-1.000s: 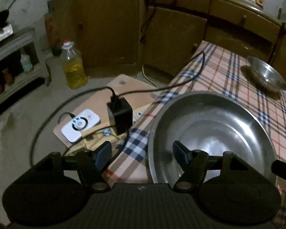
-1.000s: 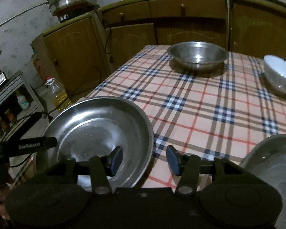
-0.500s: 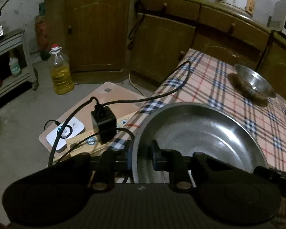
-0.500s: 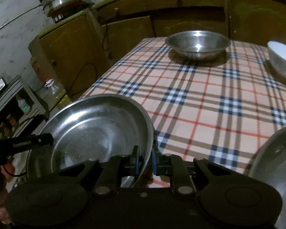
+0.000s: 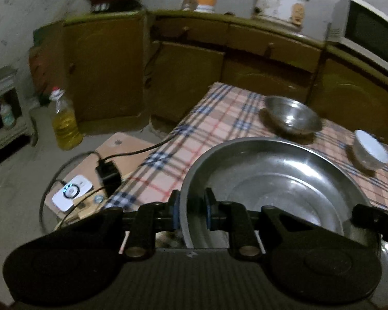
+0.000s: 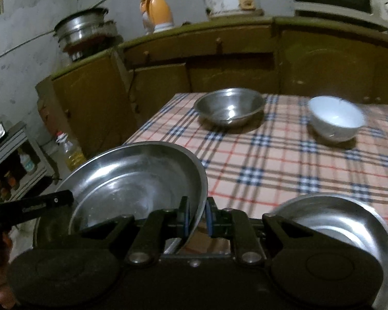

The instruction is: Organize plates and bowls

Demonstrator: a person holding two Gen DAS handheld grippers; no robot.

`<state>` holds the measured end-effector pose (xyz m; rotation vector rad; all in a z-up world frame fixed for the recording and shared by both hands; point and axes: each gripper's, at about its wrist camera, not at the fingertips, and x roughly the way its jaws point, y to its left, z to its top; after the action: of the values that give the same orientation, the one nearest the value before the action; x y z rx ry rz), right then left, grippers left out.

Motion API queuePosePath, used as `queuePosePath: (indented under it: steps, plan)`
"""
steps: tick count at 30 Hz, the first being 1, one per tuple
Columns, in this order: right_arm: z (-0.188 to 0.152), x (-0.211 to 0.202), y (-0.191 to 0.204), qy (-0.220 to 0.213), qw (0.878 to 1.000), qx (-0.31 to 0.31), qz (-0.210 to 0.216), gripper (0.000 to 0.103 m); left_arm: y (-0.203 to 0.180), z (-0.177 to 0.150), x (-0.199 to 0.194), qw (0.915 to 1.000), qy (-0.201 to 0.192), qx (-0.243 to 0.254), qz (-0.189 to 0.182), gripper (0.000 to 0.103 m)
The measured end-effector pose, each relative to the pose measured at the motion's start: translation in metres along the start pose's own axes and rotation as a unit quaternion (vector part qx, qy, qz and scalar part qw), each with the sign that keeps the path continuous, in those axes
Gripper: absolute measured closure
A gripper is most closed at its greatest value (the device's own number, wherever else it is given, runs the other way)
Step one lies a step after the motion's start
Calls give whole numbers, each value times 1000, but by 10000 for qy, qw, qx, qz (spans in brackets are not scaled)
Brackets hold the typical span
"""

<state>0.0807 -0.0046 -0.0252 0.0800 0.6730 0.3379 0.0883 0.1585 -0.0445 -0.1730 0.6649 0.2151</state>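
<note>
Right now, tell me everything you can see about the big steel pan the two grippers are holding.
The pan is a wide, shallow round dish of shiny bare metal, with a flat bottom, sloping wall and thin rolled rim. It looks empty, its inside streaked with reflections. The left gripper is shut on the rim at one side and the right gripper on the opposite side. It sits tilted over the near corner of the checked table, seemingly lifted clear. A second, similar pan lies to its right.
</note>
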Motion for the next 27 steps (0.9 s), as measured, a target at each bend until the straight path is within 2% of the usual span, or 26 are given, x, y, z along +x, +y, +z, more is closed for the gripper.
queuePosePath:
  steps: [12, 27]
  plan:
    - [-1, -78, -53, -473, 9974, 424, -329, 85, -63, 0, -46, 9974, -317, 532, -378, 83]
    - [-17, -146, -121, -808, 9890, 806, -945, 85, -139, -12, -73, 9886, -385, 1092, -967, 83]
